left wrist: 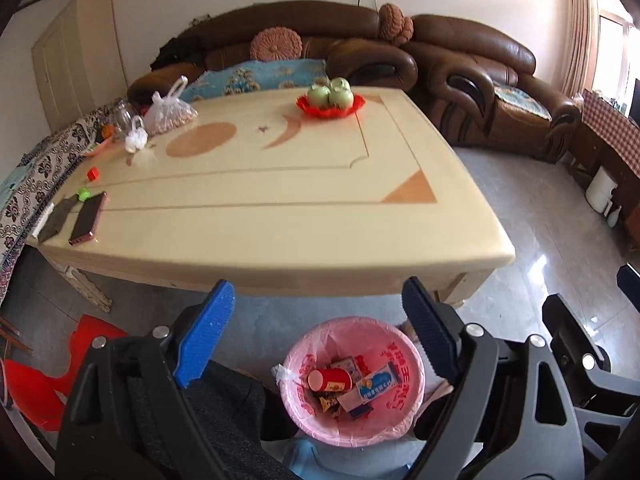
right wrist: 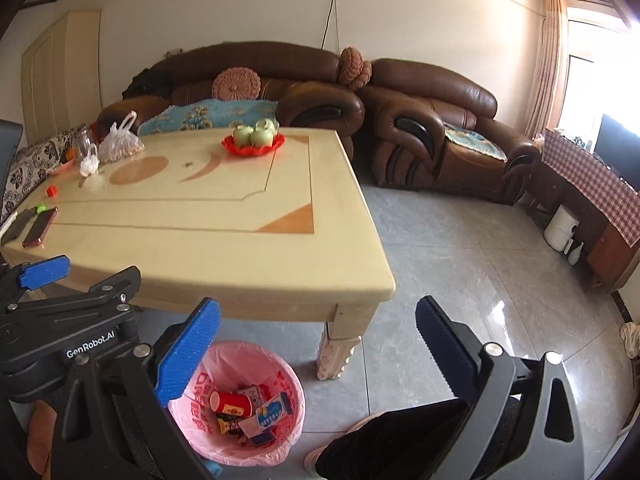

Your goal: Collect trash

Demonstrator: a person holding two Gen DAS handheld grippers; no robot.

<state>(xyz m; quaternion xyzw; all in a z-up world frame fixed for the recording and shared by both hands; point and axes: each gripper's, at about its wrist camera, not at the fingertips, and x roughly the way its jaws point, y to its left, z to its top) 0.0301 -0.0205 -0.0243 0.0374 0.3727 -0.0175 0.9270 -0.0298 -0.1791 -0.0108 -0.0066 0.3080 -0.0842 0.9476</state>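
Trash (left wrist: 348,386) is seen gathered in a pink-lined bin (left wrist: 310,416) on the floor, just in front of the near edge of the cream surface (left wrist: 256,220): a red cylindrical can, a blue-and-white carton and several small wrappers. From the left wrist view, the left claw (left wrist: 320,344) is held above the bin, jaws spread wide, nothing between the blue pads. From the right wrist view, the right claw (right wrist: 316,352) is likewise held wide open and empty, with the bin (right wrist: 280,432) low and to its left, near the surface leg. On the surface, a red dish of green apples (left wrist: 331,98) is placed at the far side; a clear bag (left wrist: 170,114), a glass jar (left wrist: 122,118), a phone (left wrist: 88,218) and small red and green items are noted along the left edge. A brown leather sofa (left wrist: 460,64) is set behind.
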